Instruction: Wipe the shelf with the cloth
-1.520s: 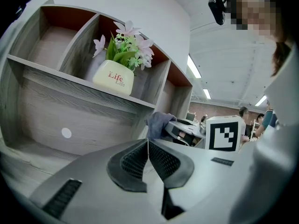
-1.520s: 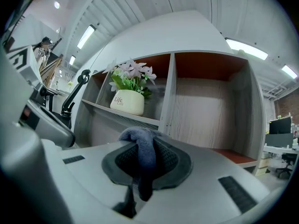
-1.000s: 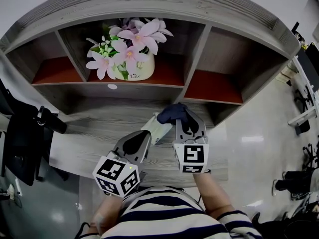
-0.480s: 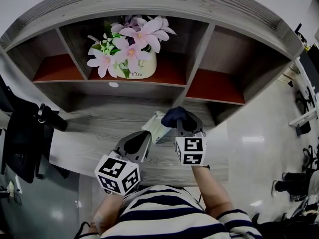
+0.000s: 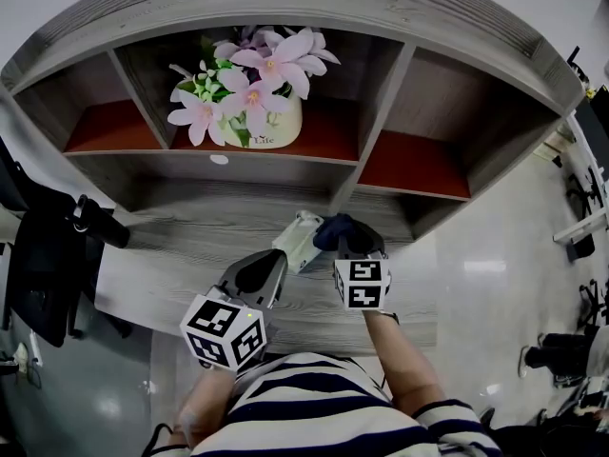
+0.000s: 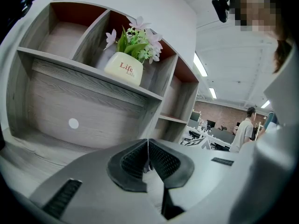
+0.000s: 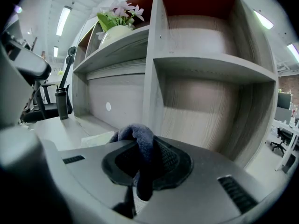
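Starting at the left, a dark bottle (image 5: 95,227) stood on the desk (image 5: 181,250), well apart from both tools. Next came the left gripper (image 5: 259,276), hanging low over the desk with its jaws pressed together and nothing caught between them. Just beyond its tip a pale packet (image 5: 299,240) lay on the wood, beside the right gripper (image 5: 350,244).

That right gripper was pinching the cloth (image 5: 333,228), a dark blue wad bunched above the jaws with a short tail drooping beneath them. The cloth was held off the desk, in front of the upright divider of the shelf (image 5: 379,103), with the open right-hand bays just beyond it. Up in the middle bay sat a white flower pot (image 5: 266,127), untouched.

The cloth looked soft, light and limp, so it would likely fold and drag, not push flat. A grip on a gathered bunch, as here, seemed sound, provided enough fabric stuck out past the jaws to meet the board before the hard tips did. Wiping appeared not yet begun; the pot in the middle bay looked top-heavy and easy to knock.
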A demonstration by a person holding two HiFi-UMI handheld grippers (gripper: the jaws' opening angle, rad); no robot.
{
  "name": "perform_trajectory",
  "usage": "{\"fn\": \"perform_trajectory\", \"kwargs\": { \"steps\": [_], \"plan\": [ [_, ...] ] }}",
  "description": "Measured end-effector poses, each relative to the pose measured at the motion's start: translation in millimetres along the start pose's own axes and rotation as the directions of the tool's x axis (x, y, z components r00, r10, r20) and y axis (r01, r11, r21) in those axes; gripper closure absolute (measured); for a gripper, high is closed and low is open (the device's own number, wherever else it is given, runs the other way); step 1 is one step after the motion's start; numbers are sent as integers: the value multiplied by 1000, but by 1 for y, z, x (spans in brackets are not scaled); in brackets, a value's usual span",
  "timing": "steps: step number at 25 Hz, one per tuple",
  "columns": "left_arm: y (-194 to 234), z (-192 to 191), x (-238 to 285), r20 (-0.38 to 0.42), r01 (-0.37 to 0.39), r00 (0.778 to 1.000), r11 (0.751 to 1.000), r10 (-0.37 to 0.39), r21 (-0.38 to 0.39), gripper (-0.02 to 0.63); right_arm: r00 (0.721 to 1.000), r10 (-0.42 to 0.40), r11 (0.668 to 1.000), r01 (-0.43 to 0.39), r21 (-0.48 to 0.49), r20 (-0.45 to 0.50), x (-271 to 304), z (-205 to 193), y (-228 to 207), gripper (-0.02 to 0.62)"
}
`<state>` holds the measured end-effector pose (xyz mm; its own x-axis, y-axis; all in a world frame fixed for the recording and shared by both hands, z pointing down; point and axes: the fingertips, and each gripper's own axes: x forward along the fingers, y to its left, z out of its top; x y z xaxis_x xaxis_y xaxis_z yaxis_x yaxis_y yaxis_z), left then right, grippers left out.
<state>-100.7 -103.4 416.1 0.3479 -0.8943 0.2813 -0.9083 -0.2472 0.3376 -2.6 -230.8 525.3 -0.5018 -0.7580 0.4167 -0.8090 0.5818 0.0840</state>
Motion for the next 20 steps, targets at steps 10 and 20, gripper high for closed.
{"fn": "perform_trajectory", "kwargs": {
  "steps": [10,20],
  "plan": [
    [-3,-2,0,-3,7,1000,1000,-7,7,584,999,17,999,-16,34,-47,8,-23,1,541],
    [-14,3,3,10,46,999,999,-47,23,584,996,77,996,-79,38,38,-33,19,-2,541]
  ]
}}
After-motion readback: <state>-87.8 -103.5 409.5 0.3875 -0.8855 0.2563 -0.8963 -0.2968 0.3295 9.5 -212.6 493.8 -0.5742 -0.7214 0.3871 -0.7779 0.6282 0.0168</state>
